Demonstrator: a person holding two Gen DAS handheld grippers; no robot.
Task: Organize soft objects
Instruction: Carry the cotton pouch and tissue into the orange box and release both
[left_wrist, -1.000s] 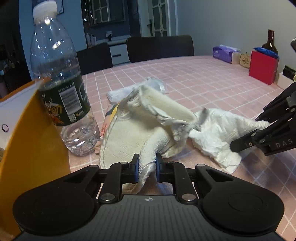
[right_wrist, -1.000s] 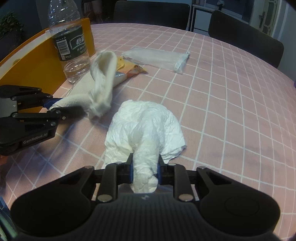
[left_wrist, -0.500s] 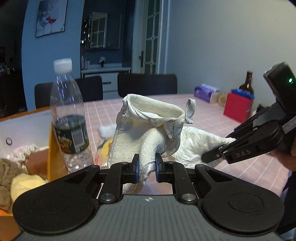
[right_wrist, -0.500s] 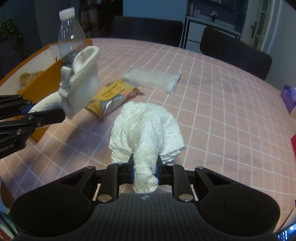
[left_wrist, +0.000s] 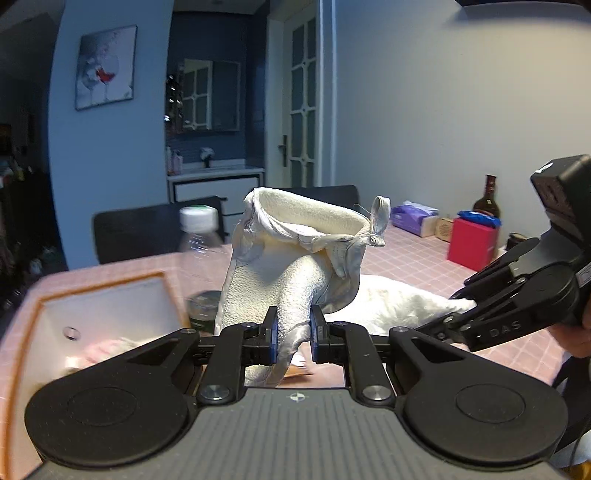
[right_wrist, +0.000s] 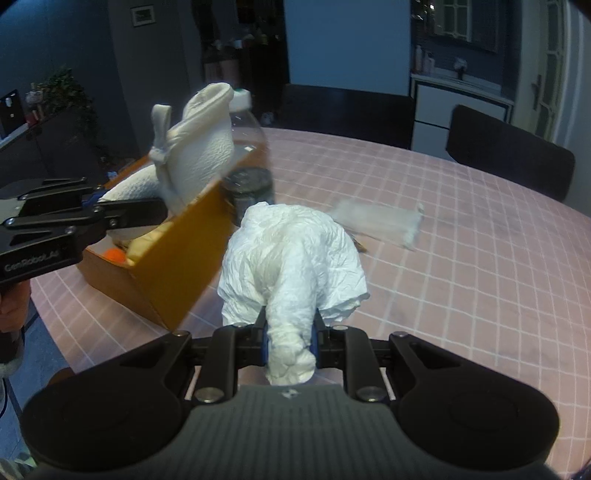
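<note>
Because the orange box (right_wrist: 173, 266) at my far left is where the soft things belong, I hold my left tool (left_wrist: 293, 334) raised beside it, clamped on a fold of the cream towel (left_wrist: 295, 254); the cloth rises from the grip with its hanging loop uppermost, clear of the tabletop (right_wrist: 461, 258). Behind the towel stands a water bottle (right_wrist: 247, 162), close against the box wall, so I judge the drop should stay to the box side of it. Further right, my right tool (right_wrist: 289, 341) is pinched on a twisted tail of the white crumpled cloth (right_wrist: 291, 258), its bulk bunched ahead of the fingers, above the tabletop. A clear plastic packet (right_wrist: 376, 221) lies flat beyond.
</note>
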